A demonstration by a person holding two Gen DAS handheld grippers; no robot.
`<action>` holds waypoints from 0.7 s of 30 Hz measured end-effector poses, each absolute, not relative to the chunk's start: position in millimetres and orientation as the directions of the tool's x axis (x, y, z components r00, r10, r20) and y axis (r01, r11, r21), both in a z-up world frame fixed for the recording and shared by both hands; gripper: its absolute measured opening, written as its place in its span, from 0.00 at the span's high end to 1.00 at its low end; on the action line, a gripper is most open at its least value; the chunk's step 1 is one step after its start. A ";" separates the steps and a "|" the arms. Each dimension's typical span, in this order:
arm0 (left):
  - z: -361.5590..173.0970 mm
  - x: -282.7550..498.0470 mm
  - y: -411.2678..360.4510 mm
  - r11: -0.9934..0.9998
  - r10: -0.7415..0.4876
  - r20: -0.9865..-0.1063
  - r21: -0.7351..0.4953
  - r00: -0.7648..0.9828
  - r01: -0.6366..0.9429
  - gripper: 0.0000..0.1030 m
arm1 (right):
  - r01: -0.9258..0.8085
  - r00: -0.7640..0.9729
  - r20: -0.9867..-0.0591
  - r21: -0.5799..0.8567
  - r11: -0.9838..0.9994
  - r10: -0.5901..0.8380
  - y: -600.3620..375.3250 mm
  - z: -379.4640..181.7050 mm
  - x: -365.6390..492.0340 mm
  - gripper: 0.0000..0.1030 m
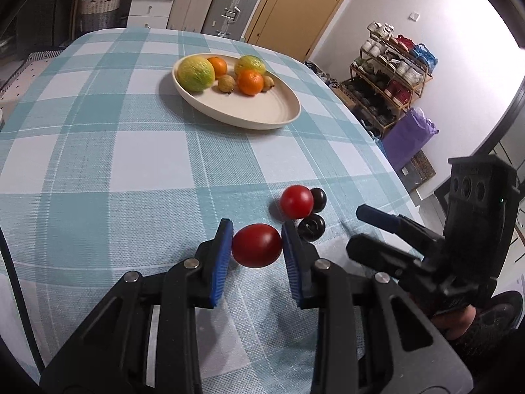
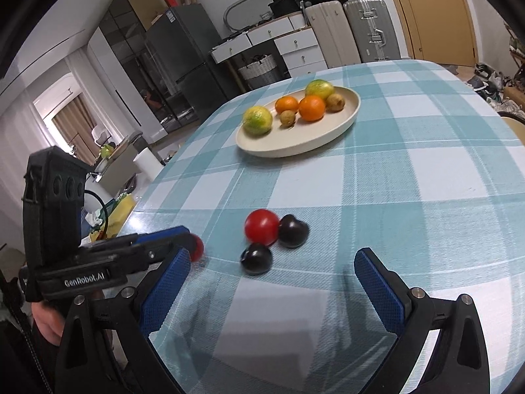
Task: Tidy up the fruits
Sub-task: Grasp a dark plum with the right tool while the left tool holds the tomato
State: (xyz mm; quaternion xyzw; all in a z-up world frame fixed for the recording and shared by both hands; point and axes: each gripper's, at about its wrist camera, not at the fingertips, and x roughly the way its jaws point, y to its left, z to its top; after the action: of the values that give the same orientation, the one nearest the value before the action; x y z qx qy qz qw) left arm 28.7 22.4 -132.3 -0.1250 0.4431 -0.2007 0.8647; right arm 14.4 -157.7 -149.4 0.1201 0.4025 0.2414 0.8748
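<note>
My left gripper (image 1: 257, 241) is shut on a red tomato (image 1: 257, 245) just above the checked tablecloth; the same tomato shows partly behind that gripper in the right wrist view (image 2: 198, 247). Just beyond lie a second red tomato (image 1: 296, 201) (image 2: 261, 226) and two dark plums (image 1: 311, 227) (image 1: 318, 198), also seen in the right wrist view (image 2: 257, 258) (image 2: 293, 231). My right gripper (image 2: 272, 262) is open and empty, just short of this cluster; in the left wrist view it shows at the right (image 1: 356, 226). A cream plate (image 1: 282, 108) (image 2: 347, 121) farther back holds green-yellow citrus, oranges and small brown fruits.
The table (image 1: 98, 164) drops off at the right edge in the left wrist view. Beyond it stand a shoe rack (image 1: 390, 78), a purple bag (image 1: 407, 134), suitcases (image 2: 370, 32) and a fridge (image 2: 183, 62).
</note>
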 end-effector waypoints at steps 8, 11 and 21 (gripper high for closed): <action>-132.7 25.2 31.1 0.891 -0.449 -0.714 -0.399 0.537 0.215 0.73 | -0.353 0.535 -0.656 0.400 0.846 0.533 -142.7 -153.5 14.3 0.15; -134.4 25.1 32.5 0.892 -0.448 -0.716 -0.401 0.535 0.210 0.73 | -0.358 0.516 -0.679 0.383 0.852 0.522 -135.7 -157.9 16.7 0.20; -139.3 28.3 32.9 0.893 -0.445 -0.725 -0.404 0.526 0.200 0.73 | -0.365 0.495 -0.718 0.339 0.867 0.489 -121.9 -164.9 21.1 0.69</action>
State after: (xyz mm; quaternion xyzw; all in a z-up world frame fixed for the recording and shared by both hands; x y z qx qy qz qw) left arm 28.3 32.9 -139.3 -0.1366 0.4497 -0.1870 0.8626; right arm 21.1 -121.9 -164.9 0.0712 0.4373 0.2479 0.8615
